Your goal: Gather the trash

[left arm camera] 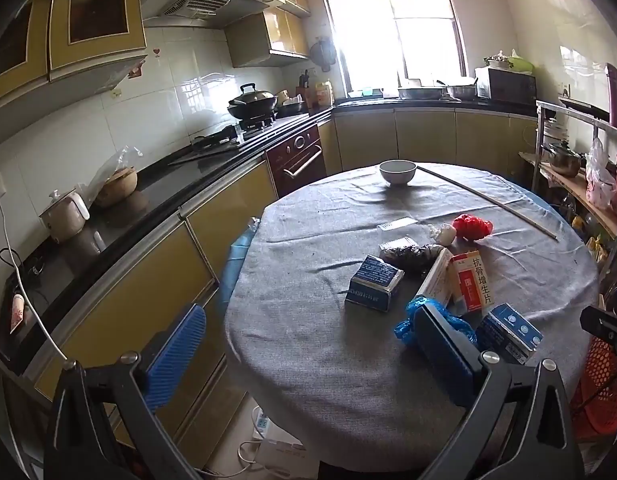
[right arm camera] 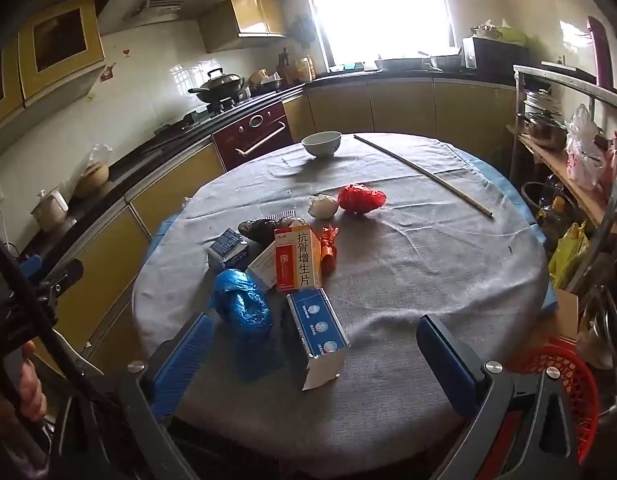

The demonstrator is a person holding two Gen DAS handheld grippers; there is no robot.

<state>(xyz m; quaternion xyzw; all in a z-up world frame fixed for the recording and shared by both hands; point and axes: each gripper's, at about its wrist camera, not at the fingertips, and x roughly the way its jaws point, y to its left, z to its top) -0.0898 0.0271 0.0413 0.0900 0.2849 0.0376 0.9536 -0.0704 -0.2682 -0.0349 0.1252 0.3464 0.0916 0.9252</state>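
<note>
Trash lies on a round table with a grey cloth (right arm camera: 428, 280): a crumpled blue plastic bag (right arm camera: 242, 306), a blue-and-white box lying on its side (right arm camera: 318, 334), an upright orange medicine box (right arm camera: 296, 258), a blue carton (right arm camera: 227, 249), a dark bag (right arm camera: 260, 229), an orange wrapper (right arm camera: 328, 246), a white wad (right arm camera: 323, 206) and a red bag (right arm camera: 361, 198). My right gripper (right arm camera: 314, 354) is open above the near edge, the side-lying box between its fingers. My left gripper (left arm camera: 312, 354) is open over the table's left edge, its right finger (left arm camera: 444, 352) by the blue bag (left arm camera: 418, 312).
A white bowl (right arm camera: 321, 143) and a long thin stick (right arm camera: 424, 174) lie at the far side of the table. A red mesh basket (right arm camera: 564, 376) sits low at the right. Kitchen counters run along the left and back; a cluttered shelf rack (right arm camera: 568, 152) stands right.
</note>
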